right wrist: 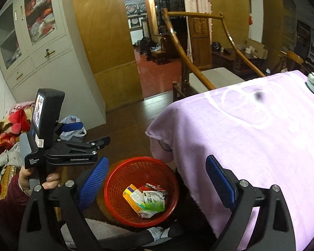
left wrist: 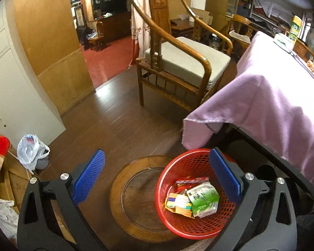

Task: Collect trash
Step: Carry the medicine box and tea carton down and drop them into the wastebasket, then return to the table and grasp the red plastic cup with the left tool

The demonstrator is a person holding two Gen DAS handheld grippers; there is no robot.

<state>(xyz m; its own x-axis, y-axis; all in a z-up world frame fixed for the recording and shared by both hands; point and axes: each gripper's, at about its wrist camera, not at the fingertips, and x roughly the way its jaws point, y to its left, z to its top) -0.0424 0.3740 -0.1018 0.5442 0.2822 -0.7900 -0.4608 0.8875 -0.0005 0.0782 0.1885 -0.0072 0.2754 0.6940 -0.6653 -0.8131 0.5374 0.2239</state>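
At the far left of the right wrist view a hand [right wrist: 50, 179] in a dark red sleeve grips the handle of the left gripper [right wrist: 88, 135], a black tool with a small lit screen on its back, held upright and pointing toward the middle of the room. Its own camera shows the blue pads spread wide with nothing between them; the left pad [left wrist: 90, 177] hangs over the dark wooden floor and the right pad [left wrist: 224, 175] crosses the near rim of the red basket [left wrist: 167, 188]. The basket stands on the floor against a round wooden stool top [left wrist: 136, 198], just below the corner of the pink tablecloth [left wrist: 261, 104]. Inside lies the trash: a green tea packet [left wrist: 203, 198], a yellow and white box [left wrist: 178, 204] touching its left side, and a red wrapper [left wrist: 190, 181] behind them. In the right wrist view the right gripper [right wrist: 157, 179] also stands wide open and empty, angled down, and the basket sits low between its blue fingers [right wrist: 92, 182], nearer the left one, with the packet facing up in the bottom. The right finger lies against the drooping cloth. Beyond the basket a wooden armchair [left wrist: 178, 62] with a grey cushion faces the table, and a white plastic bag [left wrist: 31, 150] sits on the floor by the white cabinet [left wrist: 10, 94].
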